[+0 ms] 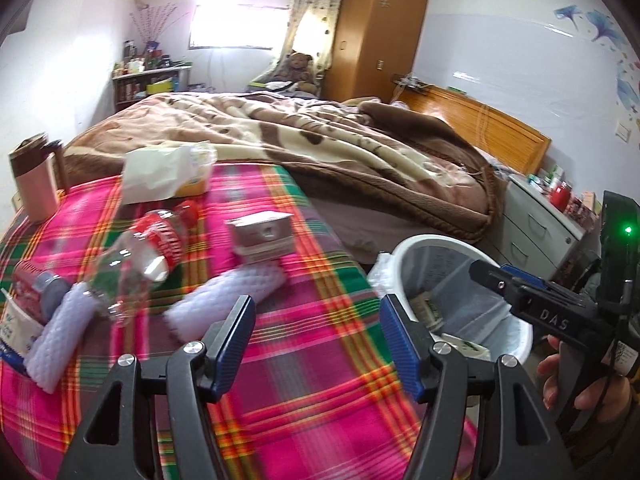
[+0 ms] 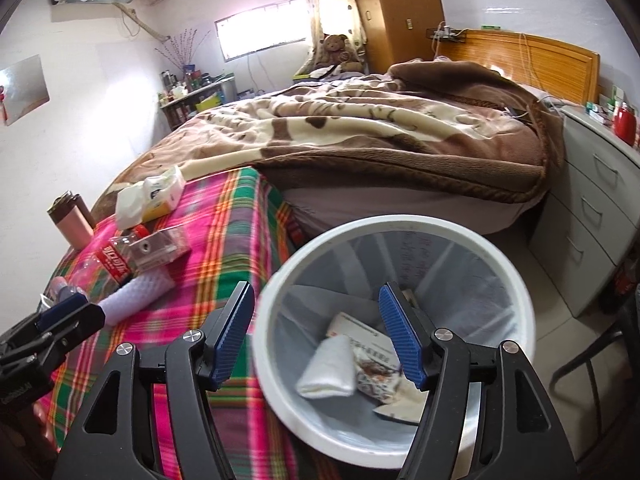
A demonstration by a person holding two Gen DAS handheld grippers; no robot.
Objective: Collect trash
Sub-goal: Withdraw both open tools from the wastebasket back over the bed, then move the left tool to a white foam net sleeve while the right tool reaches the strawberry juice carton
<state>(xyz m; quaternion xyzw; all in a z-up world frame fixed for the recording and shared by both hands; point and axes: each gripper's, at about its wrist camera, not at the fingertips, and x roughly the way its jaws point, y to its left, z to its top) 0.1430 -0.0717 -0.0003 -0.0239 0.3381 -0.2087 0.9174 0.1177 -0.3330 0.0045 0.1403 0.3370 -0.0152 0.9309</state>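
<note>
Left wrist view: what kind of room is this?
A bedroom in a home: a bed under a brown blanket, a wooden wardrobe, and a teddy bear by the window.

The bed (image 1: 304, 368) carries a pink, green and orange plaid cloth (image 2: 224, 240) over its foot end and a brown and cream blanket (image 1: 320, 136) over the rest, up to the wooden headboard (image 1: 492, 120). On the plaid cloth, near the blanket's edge, lies a tissue pack (image 1: 168, 172). Closer to the foot edge lie a clear plastic bottle (image 1: 136, 260) with a red label, a small silver box (image 1: 262, 236) beside it, and two pale quilted rolls (image 1: 228, 296), one toward the left edge. A pink tumbler (image 1: 34, 188) stands at the far left edge. At the bed's right edge, on the floor (image 2: 560, 340), stands a white bin (image 2: 400, 228) holding papers.
</note>
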